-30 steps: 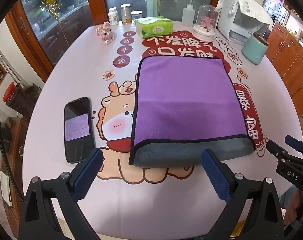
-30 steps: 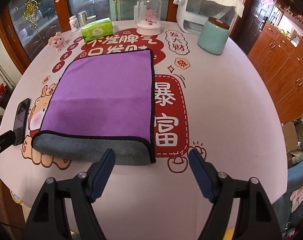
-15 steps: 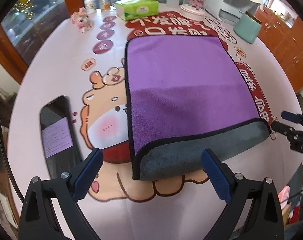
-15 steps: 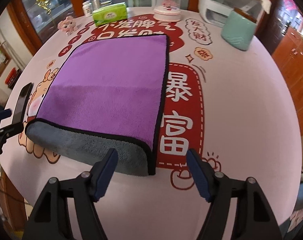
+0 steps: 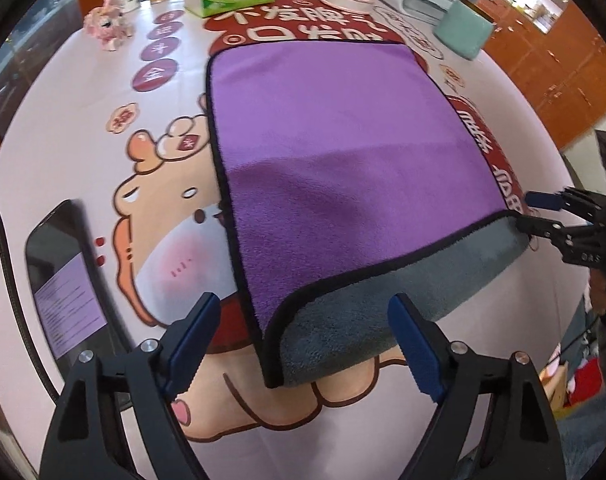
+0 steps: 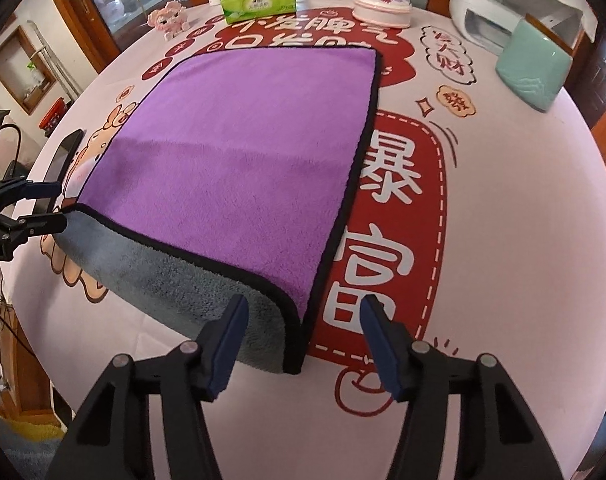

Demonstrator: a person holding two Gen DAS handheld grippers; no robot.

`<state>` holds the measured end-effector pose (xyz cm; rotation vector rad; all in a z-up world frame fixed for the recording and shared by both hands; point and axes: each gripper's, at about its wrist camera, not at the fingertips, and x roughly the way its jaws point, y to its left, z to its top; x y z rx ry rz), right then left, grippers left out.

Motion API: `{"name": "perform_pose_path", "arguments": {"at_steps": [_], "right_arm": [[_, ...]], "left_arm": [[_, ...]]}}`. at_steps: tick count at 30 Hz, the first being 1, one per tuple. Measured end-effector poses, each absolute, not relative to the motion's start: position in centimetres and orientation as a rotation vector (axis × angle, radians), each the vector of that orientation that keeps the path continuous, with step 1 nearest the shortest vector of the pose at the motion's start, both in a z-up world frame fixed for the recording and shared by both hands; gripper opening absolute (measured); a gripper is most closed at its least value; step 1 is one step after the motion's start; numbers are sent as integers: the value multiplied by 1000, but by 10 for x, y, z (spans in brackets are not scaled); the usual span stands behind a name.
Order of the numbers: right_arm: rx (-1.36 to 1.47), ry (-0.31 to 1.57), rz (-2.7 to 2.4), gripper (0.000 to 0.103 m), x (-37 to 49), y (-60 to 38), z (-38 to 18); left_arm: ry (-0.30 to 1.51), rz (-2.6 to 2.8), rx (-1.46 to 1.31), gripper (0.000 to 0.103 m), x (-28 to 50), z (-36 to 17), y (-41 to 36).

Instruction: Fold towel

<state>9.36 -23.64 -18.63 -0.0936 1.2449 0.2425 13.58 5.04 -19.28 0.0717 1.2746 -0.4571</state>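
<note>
Towel (image 5: 343, 168), plush purple over grey, black-edged, folded on printed tabletop (image 6: 523, 240); left hand-held gripper (image 5: 303, 344) and right hand-held gripper (image 6: 303, 344) both agape at its near corners.

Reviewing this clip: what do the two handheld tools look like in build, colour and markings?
Both match: the left tool and right tool have matte black angular arms with silver round fasteners, ending in flat fingers faced with dark blue ridged pads. Seen from the side in the other camera, each body carries small white lettering, too small to read fully. A black cable runs along the left tool's side.
</note>
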Motion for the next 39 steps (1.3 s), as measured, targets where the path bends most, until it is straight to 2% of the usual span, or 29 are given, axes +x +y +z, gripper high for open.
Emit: {"name": "perform_pose_path", "arguments": {"at_steps": [4, 8, 10, 23, 26, 29, 39], "right_arm": [[-81, 1260, 285, 53, 95, -237, -190], [-87, 1283, 334, 42, 95, -233, -195], [-89, 1291, 355, 36, 95, -231, -197], [-78, 1298, 374, 35, 98, -229, -199], [-81, 1296, 374, 34, 97, -229, -199], [-76, 1298, 379, 24, 96, -229, -199], [-92, 1279, 363, 9, 91, -230, -196]], "left_arm": [[1292, -496, 63, 83, 138, -195, 50], [1318, -536, 64, 68, 141, -199, 48], [1328, -553, 58, 68, 142, -200, 46], [1370, -591, 28, 67, 147, -207, 48], [1378, -598, 30, 61, 146, -206, 50], [1381, -595, 40, 59, 145, -205, 49], [1380, -558, 63, 39, 139, -203, 49]]}}
